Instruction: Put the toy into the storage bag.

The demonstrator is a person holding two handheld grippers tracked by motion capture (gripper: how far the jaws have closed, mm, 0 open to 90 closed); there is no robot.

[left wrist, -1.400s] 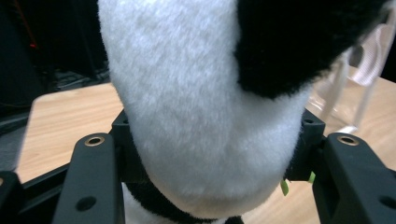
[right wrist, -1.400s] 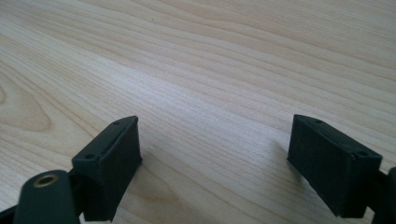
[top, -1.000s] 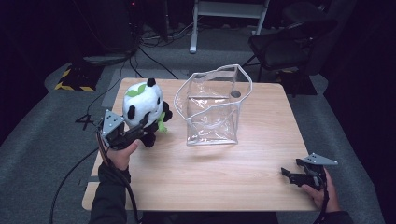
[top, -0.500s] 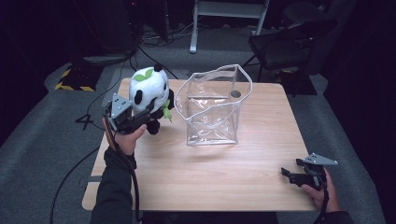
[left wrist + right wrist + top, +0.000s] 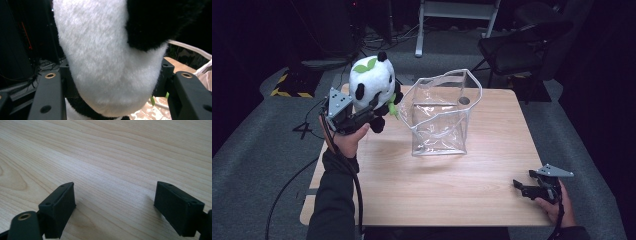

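While the left claw (image 5: 371, 106) grips the panda (image 5: 372, 84), hiding its face, the right claw (image 5: 518, 188) gapes wide.

The panda toy (image 5: 371, 85) is white with black ears and a green leaf on top. The bag (image 5: 442, 117) is see-through with a white edge. The table (image 5: 437, 185) is light brown wood.

the left gripper (image 5: 373, 106) is black, with a grey three-cornered plate on top. a black cable hangs from it and runs along the person's dark sleeve (image 5: 333, 200). up close, its two black jaws are thick and blocky, with small round brass rings and dark screw holes. the right gripper (image 5: 517, 187) is black too, with the same grey plate and a thin black cable.
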